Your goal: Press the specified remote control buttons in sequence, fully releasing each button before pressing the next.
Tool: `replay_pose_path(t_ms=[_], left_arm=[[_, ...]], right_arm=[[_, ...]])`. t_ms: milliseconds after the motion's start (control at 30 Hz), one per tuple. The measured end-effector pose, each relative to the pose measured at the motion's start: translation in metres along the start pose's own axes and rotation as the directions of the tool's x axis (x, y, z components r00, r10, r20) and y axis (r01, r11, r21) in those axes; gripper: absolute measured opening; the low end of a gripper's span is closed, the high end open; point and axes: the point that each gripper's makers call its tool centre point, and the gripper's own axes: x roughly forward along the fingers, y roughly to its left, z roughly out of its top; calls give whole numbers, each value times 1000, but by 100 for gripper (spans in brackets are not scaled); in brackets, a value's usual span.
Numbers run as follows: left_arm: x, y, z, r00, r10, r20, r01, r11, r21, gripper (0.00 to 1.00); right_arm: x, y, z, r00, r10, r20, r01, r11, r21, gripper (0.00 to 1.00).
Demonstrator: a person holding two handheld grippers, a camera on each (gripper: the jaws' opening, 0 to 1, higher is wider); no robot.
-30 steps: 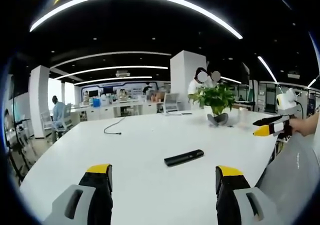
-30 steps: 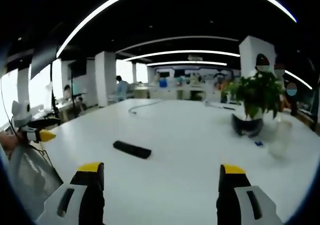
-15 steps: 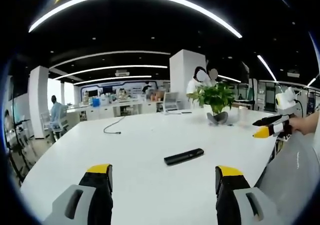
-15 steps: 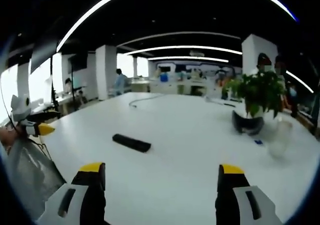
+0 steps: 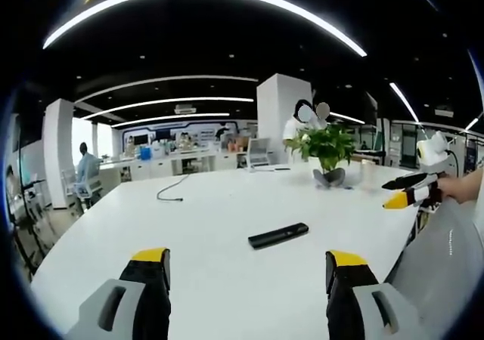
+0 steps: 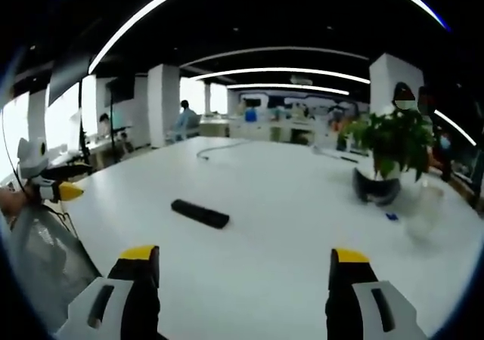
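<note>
A long black remote control [image 5: 277, 236] lies flat on the white table [image 5: 197, 227], ahead of my left gripper [image 5: 249, 268] and slightly to its right. That gripper is open, its yellow-tipped jaws wide apart with nothing between them. In the right gripper view the same remote control [image 6: 200, 213] lies ahead and to the left of my right gripper [image 6: 246, 264], which is also open and empty. The right gripper [image 5: 404, 193] reaches in from the right edge of the left gripper view, held by a hand. The left gripper [image 6: 53, 191] shows at the left edge of the right gripper view.
A potted green plant [image 5: 327, 153] stands at the table's far right; the plant [image 6: 387, 155] has a small blue item [image 6: 390, 217] beside it. A dark cable [image 5: 171, 191] lies on the far side. Desks, pillars and people fill the office beyond. A grey chair back [image 6: 41, 257] is at the lower left.
The right gripper view has tilted slightly, so the scene sits a little differently in it. The remote and both open grippers are as before.
</note>
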Motion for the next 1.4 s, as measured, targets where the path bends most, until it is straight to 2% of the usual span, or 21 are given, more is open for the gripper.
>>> replay_pose_path(t_ms=[1033,1233,1400], left_arm=[[0,1,-1,1000,4,-5,-4,1000,-4,87],[1,1,-3,1000,3,-16,-3,1000,-3,87],[1,2,-4,1000,9,-24,-9,1000,-2,87]], right_arm=[[-1,-2,3,1000,-9,6,9,1000,13,90],[-4,-5,9,999,-16,48,14,999,39,91],[-2,-7,7,999,-10,49,8,999,45,90]])
